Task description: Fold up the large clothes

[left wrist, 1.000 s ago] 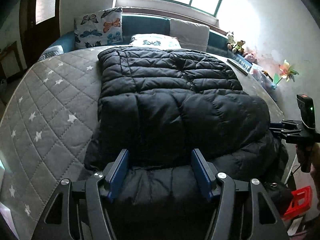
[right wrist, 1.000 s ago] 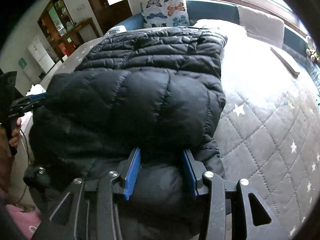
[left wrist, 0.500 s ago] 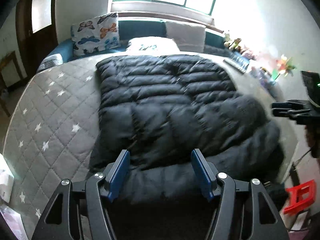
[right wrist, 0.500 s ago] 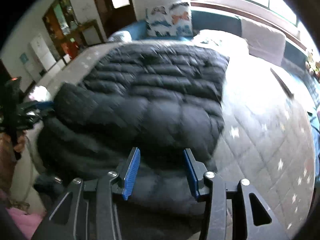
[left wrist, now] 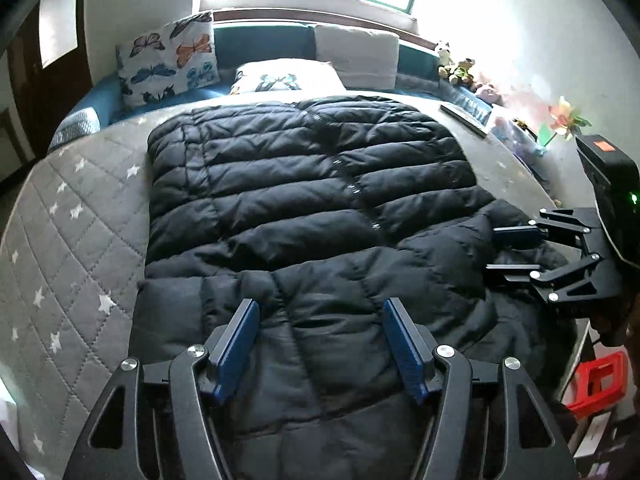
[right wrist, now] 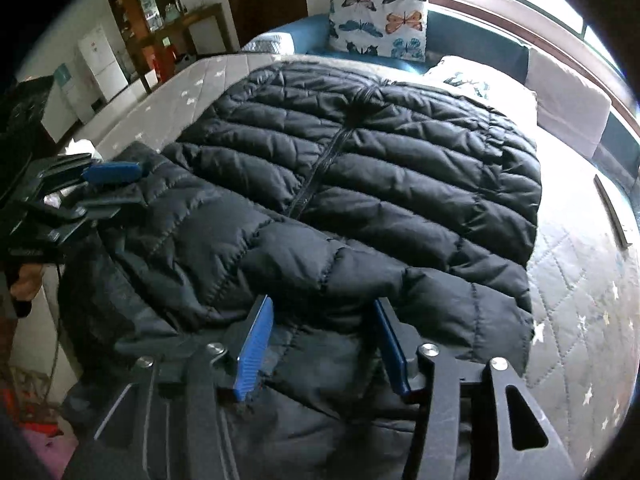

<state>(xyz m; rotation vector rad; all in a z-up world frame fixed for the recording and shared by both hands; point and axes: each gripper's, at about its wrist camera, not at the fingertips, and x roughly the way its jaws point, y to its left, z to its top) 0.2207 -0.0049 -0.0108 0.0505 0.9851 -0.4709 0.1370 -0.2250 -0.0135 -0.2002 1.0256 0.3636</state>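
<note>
While both tongs (left wrist: 318, 334) (right wrist: 320, 340) gape empty over black jacket (left wrist: 304, 200) hem, right pair just widening, grey quilt (left wrist: 80, 220) bare alongside

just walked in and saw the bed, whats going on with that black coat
A person is folding a black puffer jacket on a grey quilted bed, with a handheld gripper in each hand. The near end is folded over into a thick band along the bed's near edge. The left gripper and right gripper hang over that fold, jaws apart and not pinching it. The right one has just been opening. A butterfly pillow sits at the head.
</note>
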